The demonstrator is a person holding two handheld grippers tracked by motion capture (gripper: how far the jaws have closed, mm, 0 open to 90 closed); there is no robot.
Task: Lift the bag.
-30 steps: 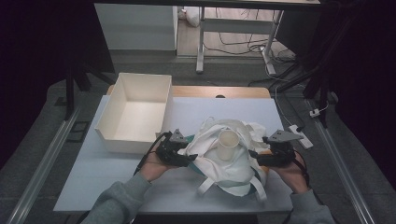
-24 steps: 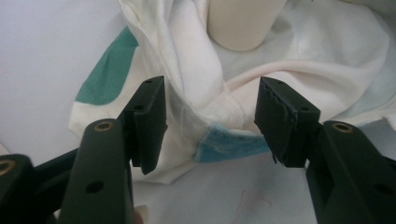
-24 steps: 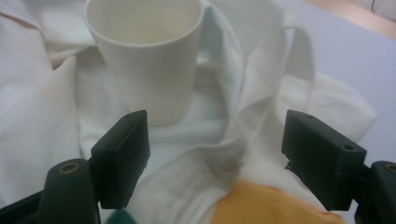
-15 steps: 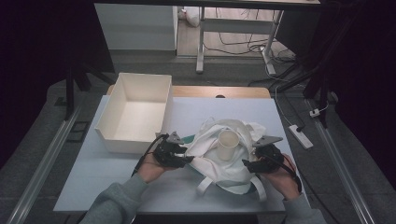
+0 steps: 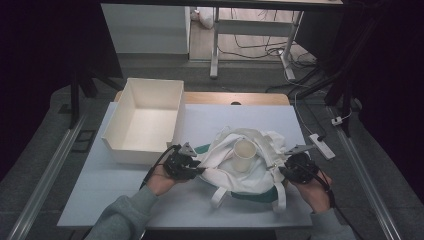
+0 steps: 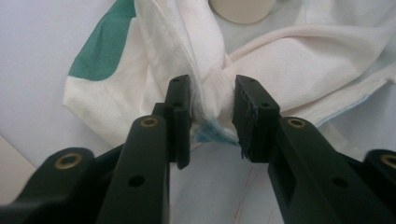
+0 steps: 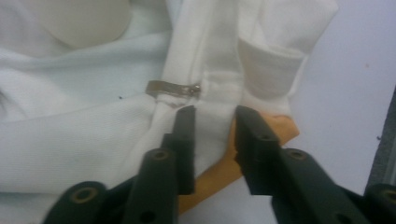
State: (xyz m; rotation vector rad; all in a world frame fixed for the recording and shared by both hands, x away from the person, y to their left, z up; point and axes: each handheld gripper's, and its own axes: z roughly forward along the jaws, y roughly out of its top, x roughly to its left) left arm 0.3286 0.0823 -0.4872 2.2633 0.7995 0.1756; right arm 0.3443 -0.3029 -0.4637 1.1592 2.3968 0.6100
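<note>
A white cloth bag (image 5: 227, 160) with green parts lies at the table's near middle, and a pale cup (image 5: 245, 154) rests upright on it. My left gripper (image 5: 192, 167) is at the bag's left edge. In the left gripper view it (image 6: 211, 109) is shut on a bunched fold of the white cloth (image 6: 212, 88). My right gripper (image 5: 290, 169) is at the bag's right edge. In the right gripper view it (image 7: 215, 126) is shut on a white strap band (image 7: 217, 93), just below a small metal clasp (image 7: 173, 88). Orange fabric (image 7: 219, 172) shows under the strap.
An open white box (image 5: 145, 120) stands at the back left of the white table (image 5: 100, 200), close to my left gripper. Two loose straps (image 5: 220, 195) of the bag trail toward the near edge. A white power strip (image 5: 322, 145) lies off the table's right side.
My right gripper has moved toward the person along the bag's right edge. The left gripper has stayed at the left edge, and the cup has not moved.
</note>
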